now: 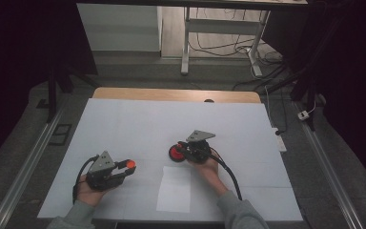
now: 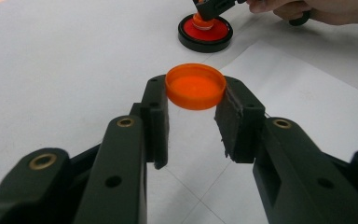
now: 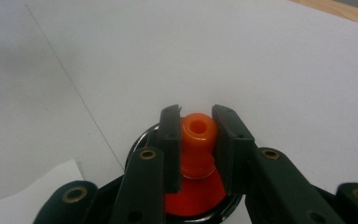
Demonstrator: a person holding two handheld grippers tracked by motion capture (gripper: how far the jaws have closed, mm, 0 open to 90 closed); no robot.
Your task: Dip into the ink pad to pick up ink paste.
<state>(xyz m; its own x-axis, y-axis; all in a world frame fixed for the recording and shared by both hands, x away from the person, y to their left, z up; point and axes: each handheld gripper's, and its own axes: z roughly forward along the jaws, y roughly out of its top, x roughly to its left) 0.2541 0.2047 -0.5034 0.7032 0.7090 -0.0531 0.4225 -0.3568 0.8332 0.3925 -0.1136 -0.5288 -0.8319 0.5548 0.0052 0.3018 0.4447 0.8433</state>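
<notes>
Currently the white-covered table (image 1: 138, 124) carries a loose sheet of paper (image 1: 174, 190) near its front edge, between the person's two forearms. Right gripper (image 1: 185, 150) is over the centre of the table, its jaws clamped on the orange nozzle (image 3: 197, 135) that rises from the middle of a squat black container (image 2: 205, 33) with a red top; the container sits on the table just beyond the far corner of the paper, apparently steadied by that grip. Left gripper (image 1: 129, 168) is held to the left of the paper, well apart from the container, its jaws closed on the rim of a small orange cap (image 2: 196, 86); in the left gripper view the cap is level, hollow side up, pinched at its two sides, and seems to hang clear of the table surface. Judgement on progress: cap and nozzle are separate, each in its own grip, so the picking-up is done for both parts. What is left, if the cap is meant for the nozzle, is to carry it across, turn it hollow side down, seat it and release; none of that is begun. Nozzle opening is bare and faces up
</notes>
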